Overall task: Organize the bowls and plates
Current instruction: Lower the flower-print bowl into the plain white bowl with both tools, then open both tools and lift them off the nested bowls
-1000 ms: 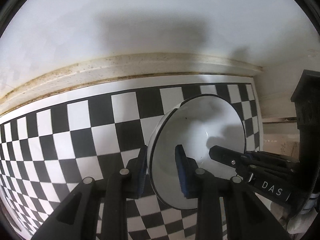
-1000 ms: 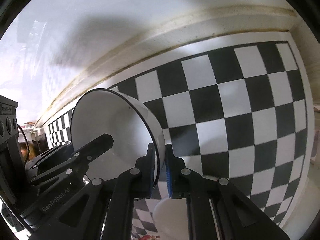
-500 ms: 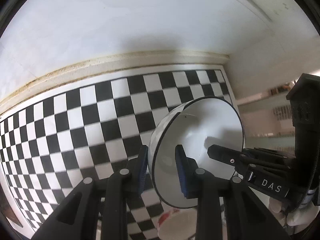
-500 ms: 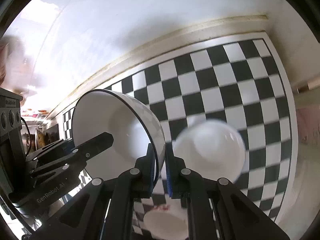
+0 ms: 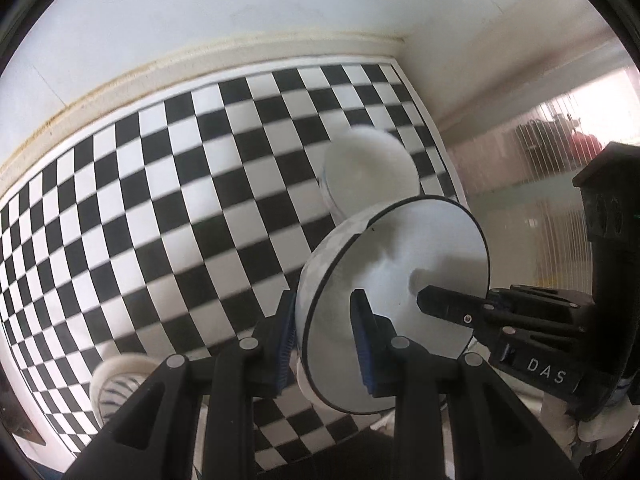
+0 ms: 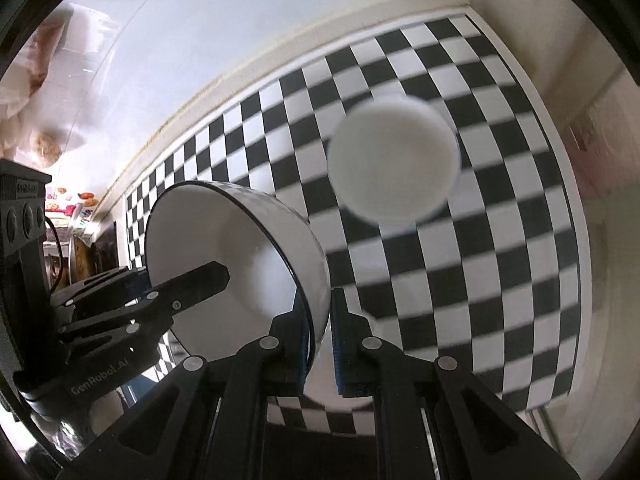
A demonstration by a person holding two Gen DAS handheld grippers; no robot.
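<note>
Here, your left claw and right claw both pinch the rim of one black-edged bowl, held tilted on edge above the checkered counter. A second bowl sits on the counter at one o'clock in the right view; a third lies at seven o'clock in the left.

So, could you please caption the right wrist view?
Both grippers, right and left, clamp a white bowl above a checkered mat.
</note>
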